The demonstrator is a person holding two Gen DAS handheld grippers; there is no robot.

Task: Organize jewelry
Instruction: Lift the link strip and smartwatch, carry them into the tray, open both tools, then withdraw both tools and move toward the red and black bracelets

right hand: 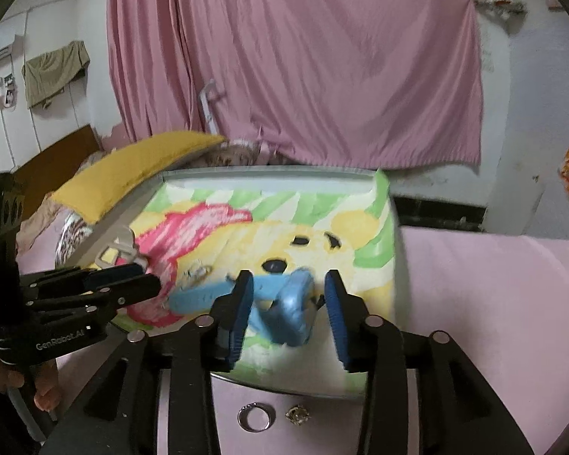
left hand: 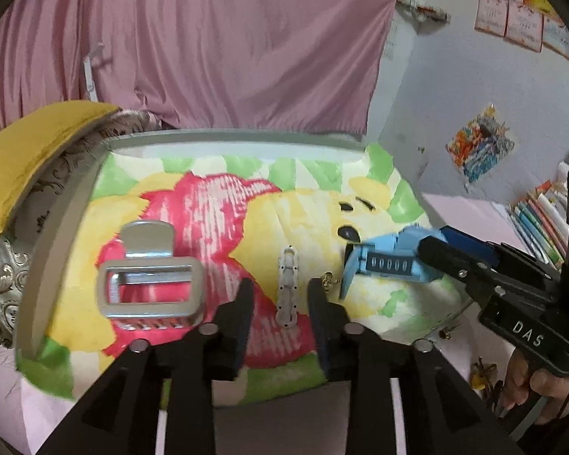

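Observation:
A tray [left hand: 223, 139] with a grey rim and a cartoon bear picture lies on a pink surface. On it a pale silver link bracelet [left hand: 288, 288] lies lengthwise between the fingers of my left gripper [left hand: 282, 303], which is open and clear of it on both sides. A light blue digital watch [left hand: 389, 265] rests on the tray at the right. In the right wrist view the blue watch [right hand: 290, 309] sits between the blue pads of my right gripper [right hand: 288, 299], which stands open with a gap at the right pad. A silver buckle-like clasp [left hand: 148, 284] lies on the tray's left.
A small gold piece [left hand: 328, 277] lies on the tray beside the bracelet. On the pink surface in front of the tray lie a silver ring [right hand: 256, 417] and a gold earring [right hand: 297, 415]. A yellow pillow [left hand: 30, 144] lies left, a pink curtain behind.

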